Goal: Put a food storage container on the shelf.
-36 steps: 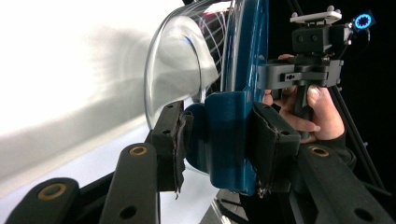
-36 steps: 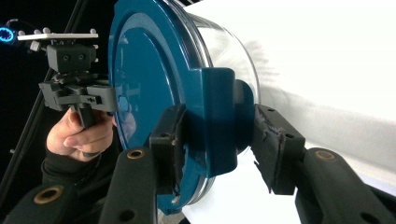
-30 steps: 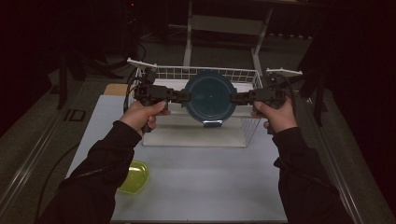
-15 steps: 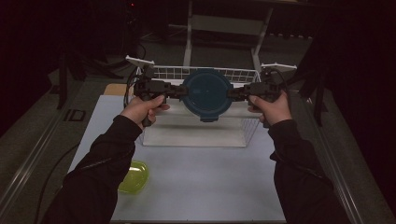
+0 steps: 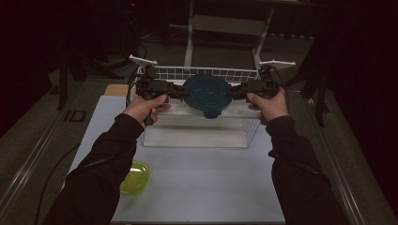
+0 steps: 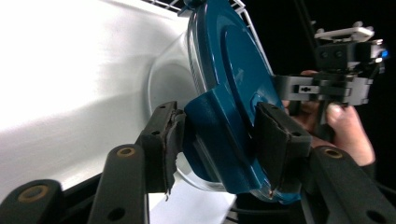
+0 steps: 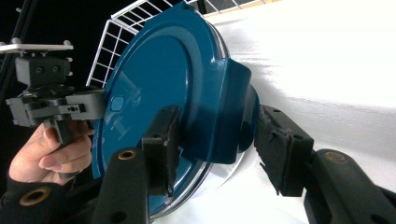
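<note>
A: High view: we hold the round container [image 5: 206,95] with its blue lid over the wire basket [image 5: 206,75], left gripper [image 5: 177,92] and right gripper [image 5: 235,93] at its side latches.

B: Left gripper view: jaws have just been widening, latch tab [image 6: 219,135] between, one pad [image 6: 169,137] touching.

A: Right gripper view: same on the other tab [image 7: 231,116], pad [image 7: 280,149] off it. We'd guess rigid, slick, light; take it by the tabs.

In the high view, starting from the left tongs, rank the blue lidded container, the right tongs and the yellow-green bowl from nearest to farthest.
1. Blue lidded container: right at the left tongs, its left-side clip between their jaws, over the wire basket.
2. Right tongs: across the container, on its far side.
3. Yellow-green bowl: on the table's near left, by the left sleeve.
</note>
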A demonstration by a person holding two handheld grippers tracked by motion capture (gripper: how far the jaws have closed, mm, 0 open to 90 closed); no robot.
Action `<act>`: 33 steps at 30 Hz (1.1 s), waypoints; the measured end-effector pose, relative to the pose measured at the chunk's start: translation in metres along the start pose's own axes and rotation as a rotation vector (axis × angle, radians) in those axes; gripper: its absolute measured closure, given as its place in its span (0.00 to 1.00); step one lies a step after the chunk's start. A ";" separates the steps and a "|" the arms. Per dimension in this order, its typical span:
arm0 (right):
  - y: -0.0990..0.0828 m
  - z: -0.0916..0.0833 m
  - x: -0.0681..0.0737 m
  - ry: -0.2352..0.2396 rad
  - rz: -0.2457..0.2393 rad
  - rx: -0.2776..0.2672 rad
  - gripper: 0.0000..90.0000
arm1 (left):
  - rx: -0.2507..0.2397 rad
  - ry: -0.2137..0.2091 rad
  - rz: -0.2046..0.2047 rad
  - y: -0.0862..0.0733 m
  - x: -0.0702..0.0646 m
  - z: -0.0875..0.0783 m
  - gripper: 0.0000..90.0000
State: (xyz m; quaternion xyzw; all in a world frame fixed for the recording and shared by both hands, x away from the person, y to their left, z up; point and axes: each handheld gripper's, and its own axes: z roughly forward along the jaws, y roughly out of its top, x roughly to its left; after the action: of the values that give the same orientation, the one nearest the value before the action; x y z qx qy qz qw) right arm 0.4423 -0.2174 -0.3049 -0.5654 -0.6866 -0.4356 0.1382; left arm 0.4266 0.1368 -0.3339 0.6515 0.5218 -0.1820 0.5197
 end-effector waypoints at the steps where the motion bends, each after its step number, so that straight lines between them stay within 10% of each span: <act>1: 0.000 0.000 0.000 0.003 -0.004 -0.006 0.54 | 0.003 0.009 0.012 0.000 -0.002 0.000 0.54; 12: -0.012 -0.019 0.017 -0.016 -0.119 -0.062 0.48 | -0.028 0.107 0.097 -0.005 -0.014 -0.005 0.43; 24: -0.049 -0.023 0.041 0.035 -0.256 -0.058 0.54 | -0.058 0.140 0.153 -0.015 -0.021 -0.019 0.42; 33: -0.082 -0.016 0.055 0.041 -0.372 -0.021 0.67 | -0.088 0.143 0.268 -0.036 -0.036 -0.032 0.36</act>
State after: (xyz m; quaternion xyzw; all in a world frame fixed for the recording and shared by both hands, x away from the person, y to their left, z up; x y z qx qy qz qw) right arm 0.3464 -0.1923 -0.2939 -0.4213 -0.7717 -0.4722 0.0632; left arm 0.3715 0.1440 -0.3110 0.7031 0.4732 -0.0410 0.5292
